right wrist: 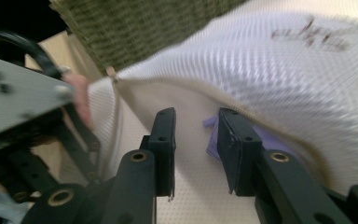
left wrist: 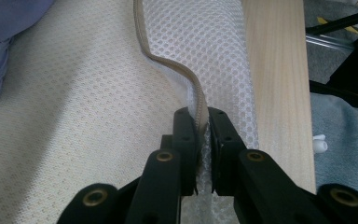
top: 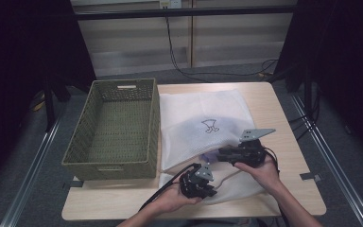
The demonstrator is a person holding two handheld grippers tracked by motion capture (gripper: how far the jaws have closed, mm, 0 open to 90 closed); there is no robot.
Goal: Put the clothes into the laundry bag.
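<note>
High view: purple cloth [top: 207, 156] inside mesh bag [top: 203, 120]

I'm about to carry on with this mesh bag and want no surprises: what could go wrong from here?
1. The left tool pinches only the bag's zipper edge; a hard tug might pull it free and let the opening close.
2. The purple garment lies just inside the mesh laundry bag, by the open right tool; it may slide back out.
3. The wicker basket sits close beside the bag, so a sideways swing could knock it.
</note>
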